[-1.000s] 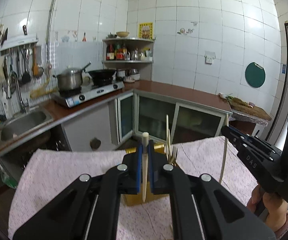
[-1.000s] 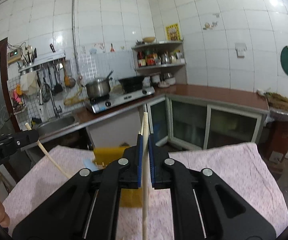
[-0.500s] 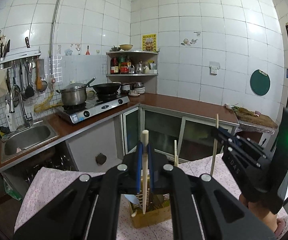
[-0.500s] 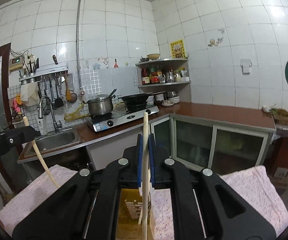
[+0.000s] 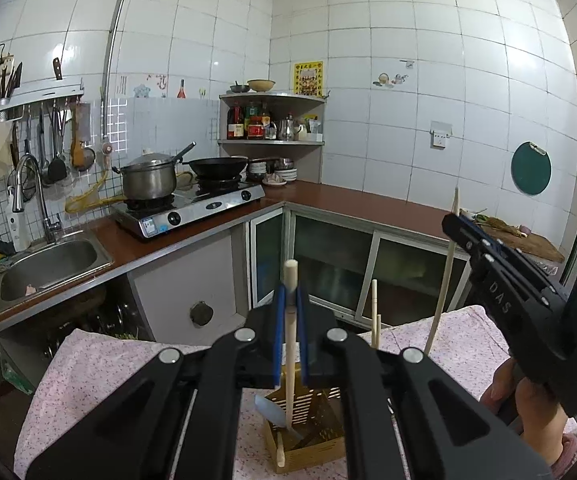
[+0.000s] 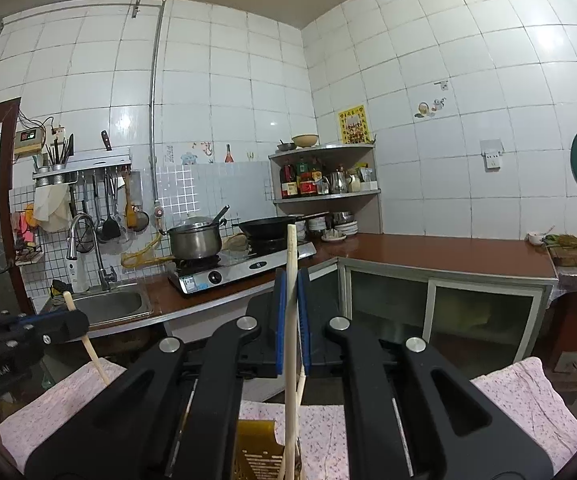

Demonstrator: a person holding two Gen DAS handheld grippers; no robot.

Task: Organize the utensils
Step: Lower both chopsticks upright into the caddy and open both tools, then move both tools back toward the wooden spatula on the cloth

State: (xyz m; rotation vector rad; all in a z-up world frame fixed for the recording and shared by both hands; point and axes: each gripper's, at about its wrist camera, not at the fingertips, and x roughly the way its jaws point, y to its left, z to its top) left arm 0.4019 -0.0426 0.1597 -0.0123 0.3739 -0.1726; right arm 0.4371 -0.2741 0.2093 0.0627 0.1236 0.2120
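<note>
The left tool [image 5: 289, 320] is closed on a pale wooden utensil handle [image 5: 289, 344], its blue pads pressed against the shaft. The handle stands nearly upright, and its lower end reaches down into a slatted wooden holder [image 5: 308, 428] on the pink floral cloth [image 5: 100, 364] that covers the desk. Inside the holder sit a whitish spoon-like piece [image 5: 270, 410] and two thin chopsticks [image 5: 375, 320] that rise above the rim (what else lies at the bottom cannot be made out).

The right tool [image 6: 291, 320] is likewise clamped shut on a long pale stick [image 6: 290, 340], held almost vertical; its lower end dips toward the yellow-brown holder [image 6: 256, 456] at the bottom edge of that view. Seen from the left wrist, the right tool [image 5: 464, 232] hangs to the right of the holder with its stick [image 5: 444, 276] slanting down toward the cloth.

Beyond the desk, a steel pot [image 5: 150, 180] and a black wok [image 5: 218, 166] sit on the stove [image 5: 192, 210].
</note>
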